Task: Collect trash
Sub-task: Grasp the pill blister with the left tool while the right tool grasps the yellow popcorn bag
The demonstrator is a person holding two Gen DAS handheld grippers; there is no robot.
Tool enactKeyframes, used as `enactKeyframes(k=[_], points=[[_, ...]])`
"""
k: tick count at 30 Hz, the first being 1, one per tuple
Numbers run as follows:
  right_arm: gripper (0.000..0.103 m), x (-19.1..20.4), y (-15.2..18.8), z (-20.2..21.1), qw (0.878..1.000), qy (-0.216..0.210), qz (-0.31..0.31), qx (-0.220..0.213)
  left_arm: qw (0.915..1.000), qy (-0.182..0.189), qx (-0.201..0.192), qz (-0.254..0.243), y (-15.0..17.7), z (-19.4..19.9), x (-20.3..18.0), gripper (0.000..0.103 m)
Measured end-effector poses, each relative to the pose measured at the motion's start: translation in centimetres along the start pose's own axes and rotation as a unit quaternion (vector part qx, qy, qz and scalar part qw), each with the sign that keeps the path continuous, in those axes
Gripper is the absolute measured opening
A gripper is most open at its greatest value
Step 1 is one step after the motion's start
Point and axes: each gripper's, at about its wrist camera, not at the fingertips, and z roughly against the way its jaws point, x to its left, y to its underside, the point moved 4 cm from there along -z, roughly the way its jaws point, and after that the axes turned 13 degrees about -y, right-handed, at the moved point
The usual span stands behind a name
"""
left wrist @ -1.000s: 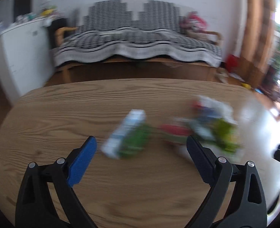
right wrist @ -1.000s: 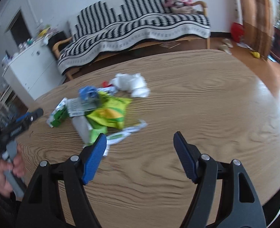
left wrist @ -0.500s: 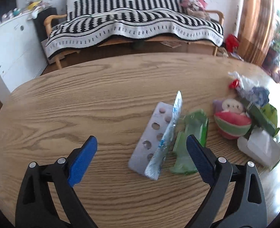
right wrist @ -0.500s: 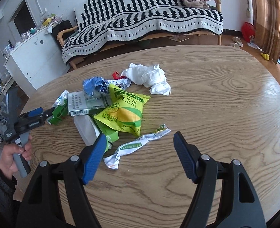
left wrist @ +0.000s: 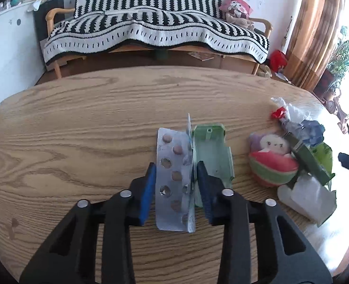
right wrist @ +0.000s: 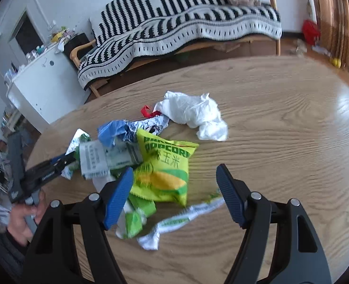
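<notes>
Step in hand: first pick of the trash on the table (left wrist: 68,127). Left gripper (left wrist: 176,189) straddles a foil blister pack (left wrist: 172,177); jaws closing, the pack between the blue pads, which stand at its two long edges, contact not certain. A green tray (left wrist: 212,151) lies just right of the pack, touching it. Next move, as I judge it: finish the pinch, then lift clear without dragging the tray. Right gripper (right wrist: 174,189) hangs released over the near side of the main heap, popcorn bag (right wrist: 165,168) between its jaws, untouched; white wad (right wrist: 193,111) farther off.
</notes>
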Motion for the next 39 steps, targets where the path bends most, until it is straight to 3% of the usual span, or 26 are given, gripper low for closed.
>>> enactKeyframes(k=[8, 11, 12, 13, 16, 21, 23, 26, 32, 39], points=[[0.071, 0.0, 0.0, -3.3, 0.999, -0.026, -0.037, 0.029, 0.9997, -0.001, -0.025, -0.002, -0.3, 2.8, -0.2, 0.026], [0.063, 0.2, 0.4, -3.6, 0.998, -0.025, -0.037, 0.034, 0.9995, 0.002, -0.032, 0.000, -0.4, 3.6, 0.0, 0.026], [0.053, 0.3, 0.4, -3.4, 0.999, -0.026, -0.035, 0.033, 0.9995, 0.004, -0.032, -0.003, -0.3, 3.8, -0.2, 0.026], [0.050, 0.5, 0.5, -3.1, 0.998, -0.032, -0.035, 0.033, 0.9996, 0.005, -0.025, -0.009, 0.0, 3.7, -0.5, 0.026], [0.047, 1.4, 0.7, -2.0, 0.999, -0.031, -0.022, 0.026, 0.9995, 0.008, 0.002, -0.030, 1.4, 2.7, -1.4, 0.026], [0.045, 2.7, 1.0, 0.4, 1.000, -0.028, 0.003, 0.006, 0.9984, -0.006, 0.007, -0.056, 3.2, 2.7, -2.2, 0.039], [0.045, 2.9, 1.0, 1.4, 1.000, -0.030, 0.007, -0.003, 0.9984, -0.003, 0.009, -0.055, 3.6, 3.1, -2.0, 0.059], [0.045, 2.9, 1.3, 2.7, 1.000, -0.028, 0.009, -0.009, 0.9987, -0.012, -0.006, -0.049, 3.6, 4.2, -1.2, 0.071], [0.046, 1.8, 2.0, 5.2, 1.000, -0.021, 0.007, -0.017, 0.9998, -0.006, 0.016, -0.010, 4.1, 4.0, 0.7, 0.073], [0.046, 0.7, 2.7, 7.5, 1.000, -0.017, 0.006, -0.020, 0.9989, -0.016, 0.026, -0.037, 4.9, 3.6, -0.1, 0.073]])
